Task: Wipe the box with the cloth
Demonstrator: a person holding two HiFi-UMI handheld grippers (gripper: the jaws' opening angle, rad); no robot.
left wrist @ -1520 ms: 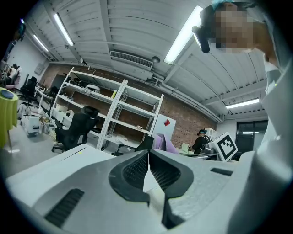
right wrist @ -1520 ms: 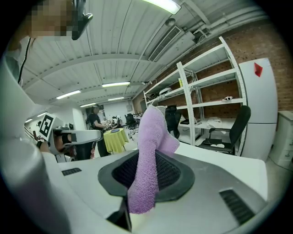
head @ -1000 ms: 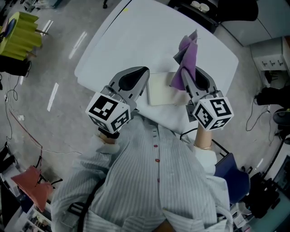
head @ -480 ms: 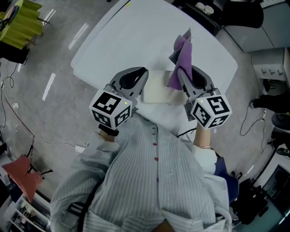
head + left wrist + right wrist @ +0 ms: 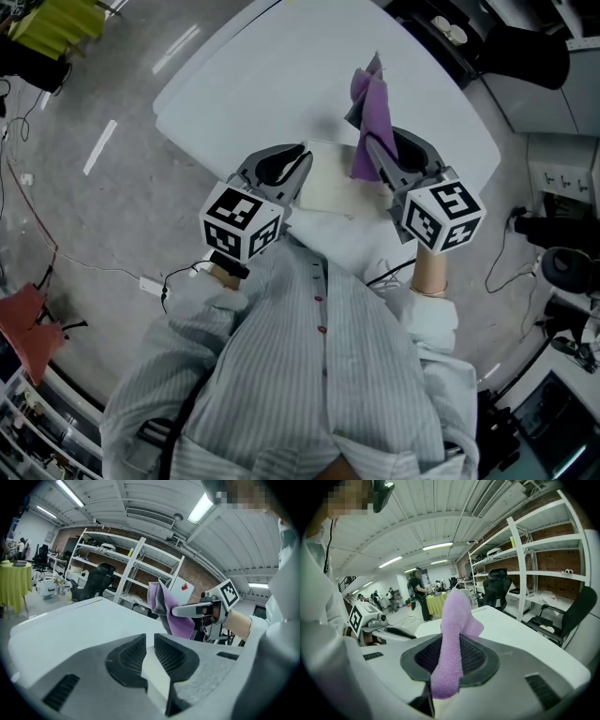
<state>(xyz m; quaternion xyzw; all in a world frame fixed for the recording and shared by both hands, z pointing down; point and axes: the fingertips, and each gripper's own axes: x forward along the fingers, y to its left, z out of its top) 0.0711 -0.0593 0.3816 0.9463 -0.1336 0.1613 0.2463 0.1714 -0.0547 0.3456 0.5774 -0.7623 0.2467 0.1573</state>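
The right gripper [image 5: 449, 654] pinches a fuzzy purple cloth [image 5: 453, 618] between its ribbed black jaws, and the cloth stands upright. The left gripper [image 5: 149, 641] is clamped on the edge of a flat, pale cream box [image 5: 330, 187] at the near side of a smooth white table [image 5: 281, 66] with rounded corners. Beyond stand white metal shelves [image 5: 534, 550] against a brick wall [image 5: 562, 534].

A white table [image 5: 281, 66] stands on a grey workshop floor [image 5: 122, 234] strewn with cables [image 5: 56, 253]. Beyond it are metal shelving [image 5: 136, 564], a black office chair [image 5: 496, 590], a yellow-draped table [image 5: 11, 585] and a standing person [image 5: 417, 590].
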